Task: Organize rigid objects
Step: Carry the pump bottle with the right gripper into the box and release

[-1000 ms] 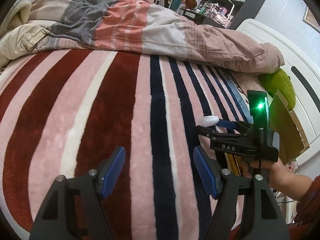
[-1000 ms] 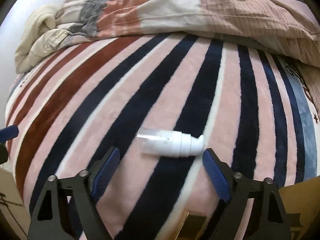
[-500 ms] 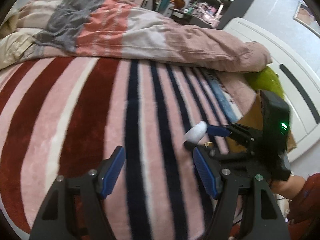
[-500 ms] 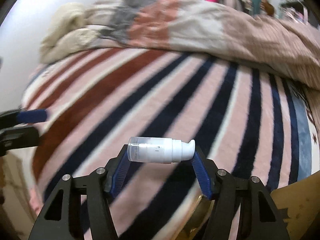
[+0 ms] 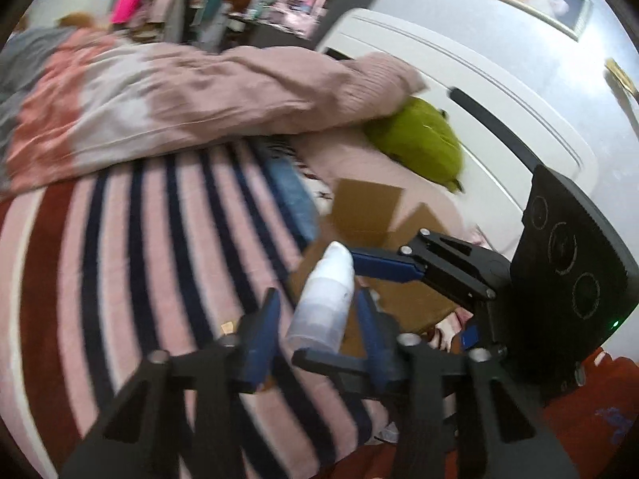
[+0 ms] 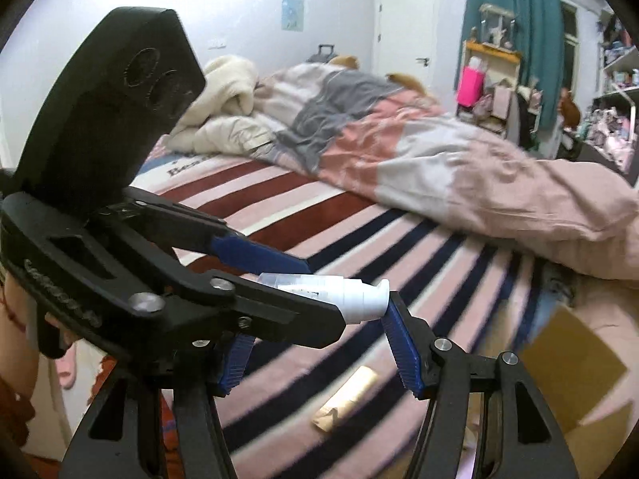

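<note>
A white pump bottle (image 5: 325,299) with a clear cap hangs in the air above the striped bed. My right gripper (image 6: 319,335) is shut on it end to end; it shows lying sideways in the right wrist view (image 6: 339,293). My left gripper (image 5: 317,329) has its blue fingers on either side of the bottle's body, close to it; contact is unclear. In the right wrist view the left gripper (image 6: 279,279) crosses in front from the left. A small gold tube (image 6: 345,399) lies on the blanket below.
An open cardboard box (image 5: 371,215) sits at the bed's right edge, also seen in the right wrist view (image 6: 571,367). A green pillow (image 5: 419,139) lies by the white headboard (image 5: 499,107). A rumpled pink and grey duvet (image 6: 399,147) covers the far side of the bed.
My right gripper shut on the bottle and lifted it off the blanket. My left gripper swung right and narrowed its fingers around the bottle's body. Both views have turned toward the box.
</note>
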A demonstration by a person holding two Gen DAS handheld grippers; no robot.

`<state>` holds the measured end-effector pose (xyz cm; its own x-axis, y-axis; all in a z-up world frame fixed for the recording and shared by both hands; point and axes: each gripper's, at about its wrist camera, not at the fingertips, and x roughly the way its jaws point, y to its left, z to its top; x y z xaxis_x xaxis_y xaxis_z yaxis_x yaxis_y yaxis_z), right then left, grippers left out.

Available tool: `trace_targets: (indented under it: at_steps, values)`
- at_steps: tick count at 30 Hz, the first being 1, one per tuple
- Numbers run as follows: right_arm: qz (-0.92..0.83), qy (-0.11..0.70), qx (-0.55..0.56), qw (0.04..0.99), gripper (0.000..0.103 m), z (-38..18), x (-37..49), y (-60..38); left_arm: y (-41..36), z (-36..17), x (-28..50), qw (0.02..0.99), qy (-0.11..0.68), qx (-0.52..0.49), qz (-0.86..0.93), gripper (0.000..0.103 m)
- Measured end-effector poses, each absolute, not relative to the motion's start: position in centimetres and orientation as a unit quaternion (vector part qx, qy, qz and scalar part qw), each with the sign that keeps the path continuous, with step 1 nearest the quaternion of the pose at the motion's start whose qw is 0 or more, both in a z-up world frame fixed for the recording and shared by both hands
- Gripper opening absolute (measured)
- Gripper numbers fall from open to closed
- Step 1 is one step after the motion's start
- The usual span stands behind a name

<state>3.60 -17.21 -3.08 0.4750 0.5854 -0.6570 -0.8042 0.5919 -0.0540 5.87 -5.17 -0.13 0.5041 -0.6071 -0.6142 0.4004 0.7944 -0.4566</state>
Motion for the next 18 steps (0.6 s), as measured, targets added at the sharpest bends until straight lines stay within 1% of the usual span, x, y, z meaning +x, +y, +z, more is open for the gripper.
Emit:
trace_targets:
  at_steps: [4,9,13,18]
  values:
    - [0.386,0.294,-0.185,0.855,0.058,-2.0,3.9,-21.3,-9.9,0.6,7.3,0.846,0.410,-0.104,-0.324,0.028]
    - [0.349,0.312,-0.182,0.865,0.057,-1.5,5.1,-25.7,-15.1,0.3,9.3,0.828,0.430,-0.079,-0.351,0.028]
    - [0.320,0.338,-0.180,0.867,0.057,-1.7,6.1,-28.6,-18.2,-0.6,10.9,0.811,0.454,-0.072,-0.362,0.028]
    - [0.304,0.385,-0.165,0.856,0.057,-2.6,7.8,-30.7,-19.6,-1.5,11.6,0.804,0.477,-0.056,-0.352,0.028]
